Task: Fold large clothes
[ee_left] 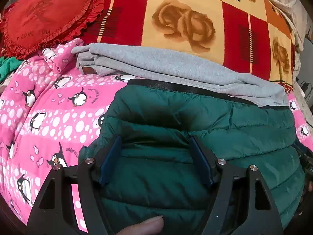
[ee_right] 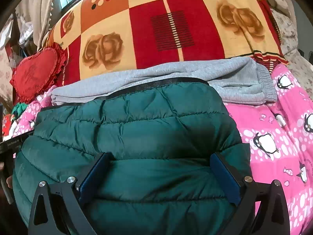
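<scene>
Gaping tongs [ee_left: 155,144] [ee_right: 160,157] over green jacket [ee_right: 137,117]

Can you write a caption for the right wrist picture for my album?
Open right gripper over a folded green puffer jacket, with grey sweatpants behind it on a pink penguin blanket.

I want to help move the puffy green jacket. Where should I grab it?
Probably pinch the near rounded edge of the green puffer jacket, coming from the front where the left gripper and right gripper hover with open jaws. The puffy ridges there bunch easily; the far black-trimmed edge lies against the grey sweatpants.
</scene>
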`<move>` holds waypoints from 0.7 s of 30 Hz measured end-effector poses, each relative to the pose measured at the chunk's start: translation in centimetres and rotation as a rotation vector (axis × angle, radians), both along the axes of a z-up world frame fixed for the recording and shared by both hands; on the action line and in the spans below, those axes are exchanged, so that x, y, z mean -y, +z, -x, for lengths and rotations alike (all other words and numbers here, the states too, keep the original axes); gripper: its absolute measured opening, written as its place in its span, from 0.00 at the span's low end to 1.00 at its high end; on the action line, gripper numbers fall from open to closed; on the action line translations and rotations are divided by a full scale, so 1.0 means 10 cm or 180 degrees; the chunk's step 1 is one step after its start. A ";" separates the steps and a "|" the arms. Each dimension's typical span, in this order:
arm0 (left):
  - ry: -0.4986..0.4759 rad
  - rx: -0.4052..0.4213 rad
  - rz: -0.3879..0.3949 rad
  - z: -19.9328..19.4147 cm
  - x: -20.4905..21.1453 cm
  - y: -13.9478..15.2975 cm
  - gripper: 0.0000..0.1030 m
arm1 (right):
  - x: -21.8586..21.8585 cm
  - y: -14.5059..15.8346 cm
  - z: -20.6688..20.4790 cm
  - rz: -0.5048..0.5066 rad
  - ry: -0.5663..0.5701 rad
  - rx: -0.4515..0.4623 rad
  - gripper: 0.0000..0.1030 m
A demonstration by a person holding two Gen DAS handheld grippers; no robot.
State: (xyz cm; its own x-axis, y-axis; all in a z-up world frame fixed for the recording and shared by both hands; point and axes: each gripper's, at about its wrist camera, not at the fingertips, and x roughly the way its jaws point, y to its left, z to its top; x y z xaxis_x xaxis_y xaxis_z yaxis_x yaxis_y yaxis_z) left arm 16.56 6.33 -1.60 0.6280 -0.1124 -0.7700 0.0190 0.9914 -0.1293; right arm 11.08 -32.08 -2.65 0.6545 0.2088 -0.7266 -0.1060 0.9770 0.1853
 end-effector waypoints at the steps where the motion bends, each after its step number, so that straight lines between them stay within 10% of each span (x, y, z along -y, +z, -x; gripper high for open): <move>1: -0.0018 0.0017 0.0025 0.00 0.00 0.01 0.74 | 0.00 0.00 0.00 0.0000 0.0004 0.0000 0.99; 10: 0.0010 0.0204 -0.0210 0.29 0.08 0.22 0.75 | -0.02 0.26 0.23 0.0072 -0.0005 0.0008 0.99; 21: -0.0192 -0.0095 -0.0129 1.68 0.13 0.61 0.75 | -0.07 1.21 1.77 0.0090 -0.0114 0.0269 0.99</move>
State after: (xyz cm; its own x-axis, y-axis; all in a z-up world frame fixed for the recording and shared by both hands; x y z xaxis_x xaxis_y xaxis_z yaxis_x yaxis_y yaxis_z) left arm -0.19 5.02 4.48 0.5978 -0.1178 -0.7930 0.0756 0.9930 -0.0905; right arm -6.63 -31.43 9.46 0.7204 0.1642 -0.6738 -0.0849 0.9851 0.1493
